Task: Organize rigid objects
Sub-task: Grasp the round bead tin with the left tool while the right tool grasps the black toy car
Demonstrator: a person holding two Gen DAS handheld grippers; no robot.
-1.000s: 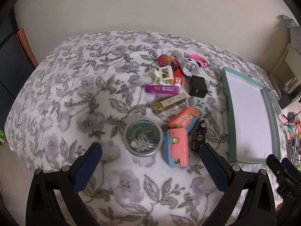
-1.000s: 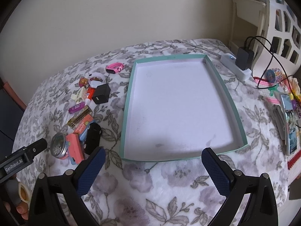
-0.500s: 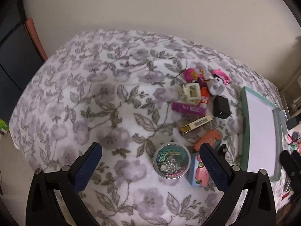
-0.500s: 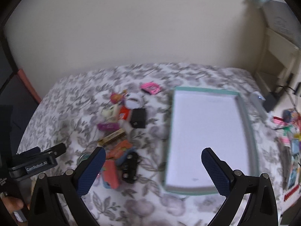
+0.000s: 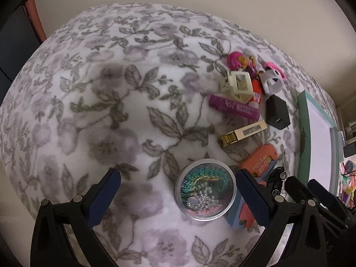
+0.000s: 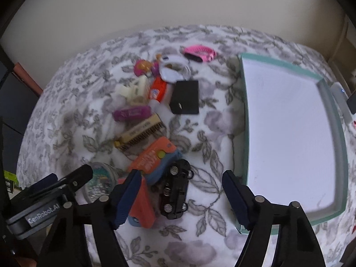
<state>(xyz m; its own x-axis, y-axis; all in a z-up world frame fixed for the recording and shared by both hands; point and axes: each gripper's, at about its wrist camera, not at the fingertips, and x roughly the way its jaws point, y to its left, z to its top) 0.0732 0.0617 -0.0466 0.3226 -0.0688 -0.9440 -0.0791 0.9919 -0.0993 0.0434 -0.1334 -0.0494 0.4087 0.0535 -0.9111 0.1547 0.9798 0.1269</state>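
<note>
Grippers both gape wide, holding nothing: my left gripper (image 5: 178,191) straddles round tin (image 5: 205,189), my right gripper (image 6: 181,189) hangs over black toy car (image 6: 175,191). Landmark is tin: orange-blue blocks (image 5: 259,160) just right of it, gold bar (image 5: 242,134) beyond, black charger (image 5: 277,112) farther, teal tray (image 6: 243,120) far right.
</note>
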